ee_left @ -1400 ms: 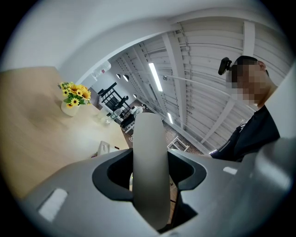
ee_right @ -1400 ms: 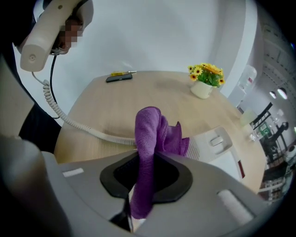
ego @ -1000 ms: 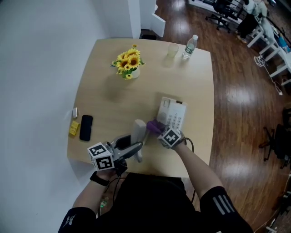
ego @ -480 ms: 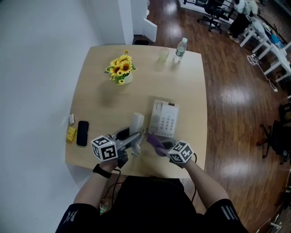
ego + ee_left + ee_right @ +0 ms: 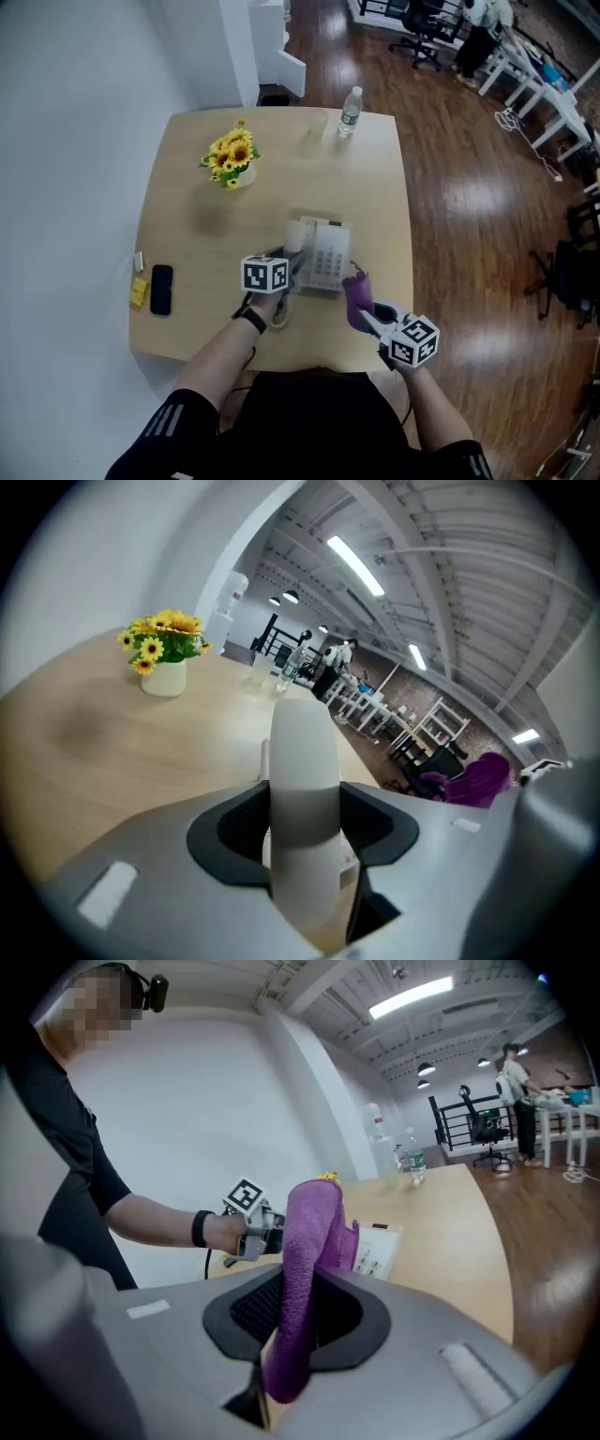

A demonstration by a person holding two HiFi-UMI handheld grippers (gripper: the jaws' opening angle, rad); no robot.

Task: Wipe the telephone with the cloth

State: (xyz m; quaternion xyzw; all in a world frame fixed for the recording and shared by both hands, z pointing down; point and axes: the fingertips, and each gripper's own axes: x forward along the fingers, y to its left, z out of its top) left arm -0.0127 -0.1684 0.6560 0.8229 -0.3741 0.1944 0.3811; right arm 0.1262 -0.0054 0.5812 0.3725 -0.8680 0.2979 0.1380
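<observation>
The white telephone base [image 5: 328,256] lies mid-table. Its white handset [image 5: 294,235] is in my left gripper [image 5: 289,259], whose jaws are shut on it at the base's left side. In the left gripper view the handset [image 5: 302,771] stands up between the jaws of that gripper [image 5: 302,855]. My right gripper [image 5: 367,314] hovers right of the base near the front edge, shut on the purple cloth [image 5: 355,292]. In the right gripper view the cloth [image 5: 307,1269] drapes from the right gripper [image 5: 291,1335], apart from the base [image 5: 377,1247].
A vase of sunflowers [image 5: 230,160] stands at the back left. A water bottle [image 5: 350,110] and a glass [image 5: 315,124] stand at the far edge. A black mobile phone [image 5: 161,289] and a yellow item [image 5: 139,292] lie at the left edge. The wooden table [image 5: 187,234] drops to dark floor on the right.
My left gripper carried the handset from the table's front up to the base's left side. My right gripper drew back off the telephone toward the front right with the cloth.
</observation>
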